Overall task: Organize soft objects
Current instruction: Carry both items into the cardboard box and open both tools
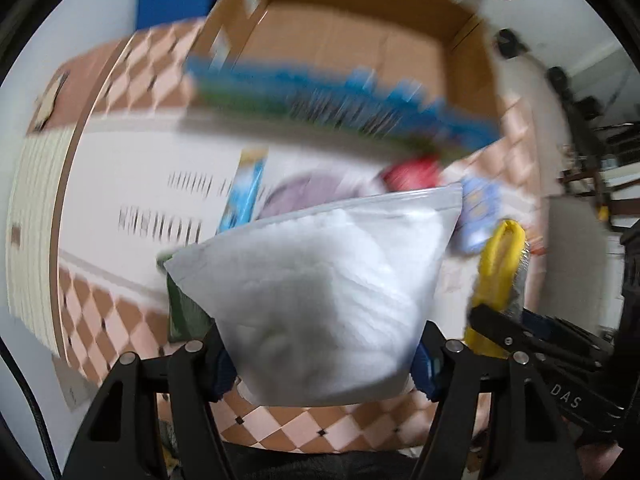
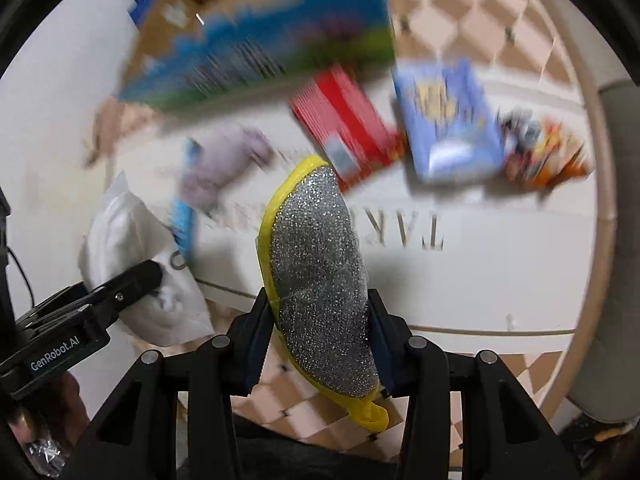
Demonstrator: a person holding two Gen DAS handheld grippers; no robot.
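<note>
While L gripper [image 1: 324, 360] clamps cotton bag [image 1: 320, 296], R gripper [image 2: 320, 344] pinches sponge [image 2: 320, 280] (yellow-edged).

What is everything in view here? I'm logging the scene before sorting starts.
Cotton bag: one, white in clear plastic, held in left gripper.
Sponge: one, silver with yellow edge, held in right gripper.
Cardboard box: one, brown, open, far side of table.
Cloth: one, lilac, on table by box.
Red packet: one, on table.
Blue packet: one, beside the red one.
Orange packet: one, blurred, far right.
Table: one, white top.
Left gripper: black, closed on bag.
Right gripper: black, closed on sponge.
</note>
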